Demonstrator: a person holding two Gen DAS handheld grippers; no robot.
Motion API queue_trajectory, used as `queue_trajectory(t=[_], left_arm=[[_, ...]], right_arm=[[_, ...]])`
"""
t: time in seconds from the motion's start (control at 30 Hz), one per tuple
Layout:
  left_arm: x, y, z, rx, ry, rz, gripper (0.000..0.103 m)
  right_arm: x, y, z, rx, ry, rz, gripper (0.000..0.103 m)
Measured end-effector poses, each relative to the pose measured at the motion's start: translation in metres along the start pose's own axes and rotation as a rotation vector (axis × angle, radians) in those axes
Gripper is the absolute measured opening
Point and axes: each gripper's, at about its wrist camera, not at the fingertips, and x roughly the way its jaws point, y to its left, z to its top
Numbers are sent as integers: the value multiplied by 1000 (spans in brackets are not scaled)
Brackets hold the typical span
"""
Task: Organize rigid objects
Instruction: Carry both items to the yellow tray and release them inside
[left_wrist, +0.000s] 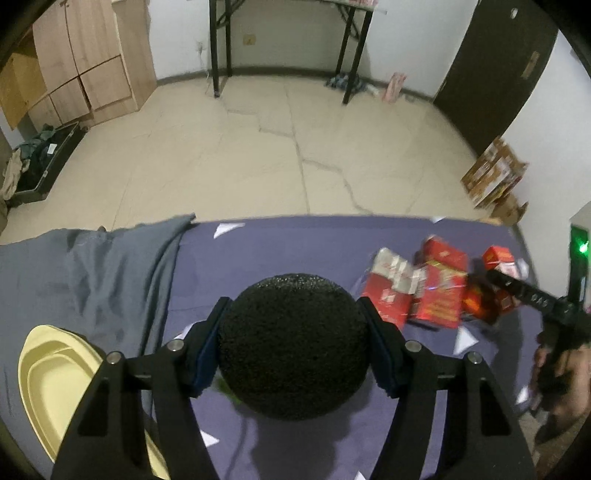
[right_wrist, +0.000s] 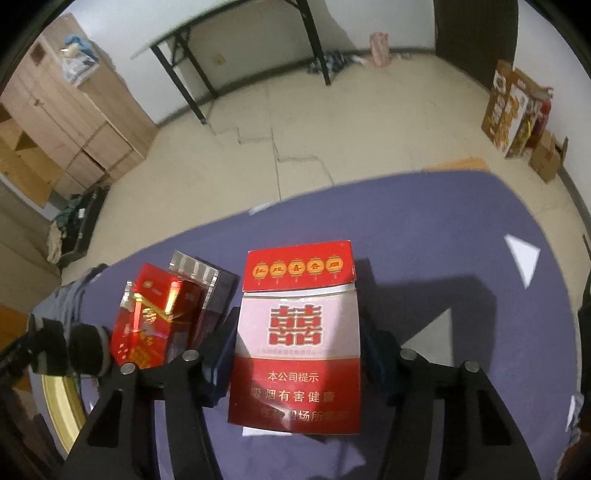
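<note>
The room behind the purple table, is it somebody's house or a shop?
Probably a spare room in a home, not a shop. It has a wooden cupboard, a folding table by the wall, a cracked tile floor, and cardboard boxes in the corner.

Looks like a spare room in someone's home: cracked tile floor (left_wrist: 295, 147), wooden cabinets (left_wrist: 88, 70), folding table (right_wrist: 236, 40), cardboard boxes (right_wrist: 517, 110) and clothes beyond the fingers.

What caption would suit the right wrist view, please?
Right gripper clamps a red-and-white cigarette pack above the purple tablecloth.
</note>
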Motion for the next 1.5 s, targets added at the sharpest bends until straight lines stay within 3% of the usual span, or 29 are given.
queue_trajectory(t=[0.1, 0.23, 0.43, 0.53, 0.7, 0.8, 0.9, 1.13, 1.23, 1.33, 1.37, 1.43, 1.5], left_arm=[[-41, 8, -5, -5, -72, -18, 68], [-103, 55, -24, -73, -128, 8, 68], [-191, 138, -62, -145, -195, 104, 68], [-207, 185, -83, -200, -186, 168, 68], [-172, 250, -120, -304, -102, 245, 68], [-134, 282, -140, -391, -68, 197, 68], [-90, 300, -147, -403, 0, 231, 68], [-33, 331, -155, -404, 57, 215, 69], [-30, 328, -154, -380, 33, 225, 70], [-30, 329, -154, -384, 32, 230, 83], [-32, 329, -153, -391, 35, 231, 90], [-44, 325, -148, -389, 5, 224, 103], [-64, 313, -138, -372, -45, 213, 103]], right_arm=[[-30, 2, -12, -58, -77, 79, 58], [-73, 42, -34, -261, -151, 145, 57], [-120, 155, -73, -457, -181, 297, 57], [-126, 236, -105, -560, -155, 410, 57], [-64, 363, -201, -731, 25, 477, 57], [-13, 415, -251, -841, 120, 448, 57], [34, 457, -288, -914, 168, 375, 57], [89, 487, -318, -915, 195, 305, 57], [102, 491, -323, -889, 182, 305, 57], [104, 494, -331, -899, 177, 300, 59], [103, 492, -332, -870, 194, 319, 61], [88, 487, -327, -805, 196, 372, 89], [63, 480, -317, -783, 156, 382, 103]])
